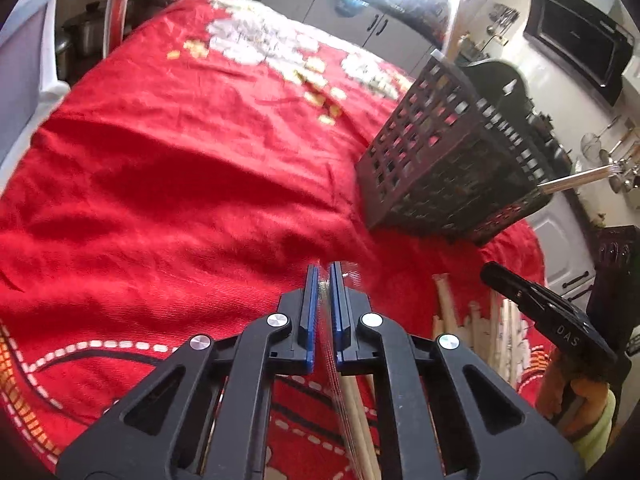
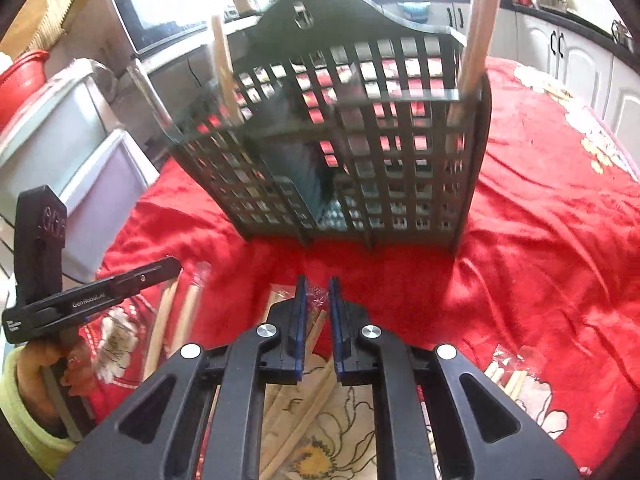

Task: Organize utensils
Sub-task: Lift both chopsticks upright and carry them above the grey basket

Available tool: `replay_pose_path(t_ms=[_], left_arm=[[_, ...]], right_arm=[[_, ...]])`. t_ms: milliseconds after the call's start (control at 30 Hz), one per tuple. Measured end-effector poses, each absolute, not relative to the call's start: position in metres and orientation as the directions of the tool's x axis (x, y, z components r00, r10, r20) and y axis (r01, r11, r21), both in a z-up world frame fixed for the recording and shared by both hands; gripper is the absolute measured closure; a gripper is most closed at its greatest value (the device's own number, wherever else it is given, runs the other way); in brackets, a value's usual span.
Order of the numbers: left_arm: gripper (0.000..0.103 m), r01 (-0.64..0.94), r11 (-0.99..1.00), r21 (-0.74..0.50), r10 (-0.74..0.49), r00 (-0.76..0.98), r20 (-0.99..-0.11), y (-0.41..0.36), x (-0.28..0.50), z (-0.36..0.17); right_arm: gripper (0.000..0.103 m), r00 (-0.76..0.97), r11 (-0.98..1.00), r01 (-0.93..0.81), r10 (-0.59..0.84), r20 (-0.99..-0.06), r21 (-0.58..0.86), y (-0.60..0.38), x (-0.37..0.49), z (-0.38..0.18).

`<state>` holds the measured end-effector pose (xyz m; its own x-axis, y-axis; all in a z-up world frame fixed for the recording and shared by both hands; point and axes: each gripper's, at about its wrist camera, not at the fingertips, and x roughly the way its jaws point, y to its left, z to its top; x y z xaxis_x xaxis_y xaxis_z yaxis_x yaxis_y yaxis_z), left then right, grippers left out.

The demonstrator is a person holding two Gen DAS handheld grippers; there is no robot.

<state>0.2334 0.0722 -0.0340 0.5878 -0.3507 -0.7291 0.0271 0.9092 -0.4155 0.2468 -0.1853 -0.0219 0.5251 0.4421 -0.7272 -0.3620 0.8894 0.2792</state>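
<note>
A black lattice utensil basket (image 2: 340, 152) stands on the red cloth (image 2: 540, 220); it also shows in the left wrist view (image 1: 448, 168). Wrapped wooden chopsticks stand in its left (image 2: 224, 68) and right (image 2: 478, 32) corners. My left gripper (image 1: 324, 280) is shut on a clear-wrapped chopstick pack (image 1: 356, 412) that hangs below the jaws. My right gripper (image 2: 318, 296) is shut on the clear wrapper of a chopstick pack (image 2: 316, 320), low over the cloth in front of the basket. More wrapped packs lie on the cloth (image 2: 176, 320) (image 1: 452, 312).
Another wrapped pack (image 2: 512, 376) lies at the right on the cloth. A white storage box (image 2: 60, 152) stands left of the table. A microwave (image 1: 580, 48) and kitchen cabinets (image 2: 580, 60) are behind. A grey chair (image 1: 28, 64) is at the far left.
</note>
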Motion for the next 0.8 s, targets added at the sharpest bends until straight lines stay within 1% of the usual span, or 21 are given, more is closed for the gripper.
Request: replay_pose_path(t_ms=[267, 467, 800], left_arm=[[0.1, 0.083, 0.906, -0.416, -0.36, 0.669, -0.65, 0.078, 0.209, 0.008], [0.101, 0.141, 0.897, -0.42, -0.384, 0.72, -0.578, 0.077, 0.19, 0.046], [0.101, 0.225, 0.88, -0.418, -0.429, 0.753, -0.499, 0.06, 0.172, 0.083]], right_arm=[[0.094, 0.57, 0.854, -0.414, 0.512, -0.642, 0.314, -0.186, 0.228, 0.018], [0.094, 0.621, 0.831, -0.448, 0.554, -0.555, 0.33, -0.191, 0.204, 0.051], [0.095, 0.724, 0.842, -0.458, 0.539, -0.43, 0.285, -0.217, 0.167, 0.094]])
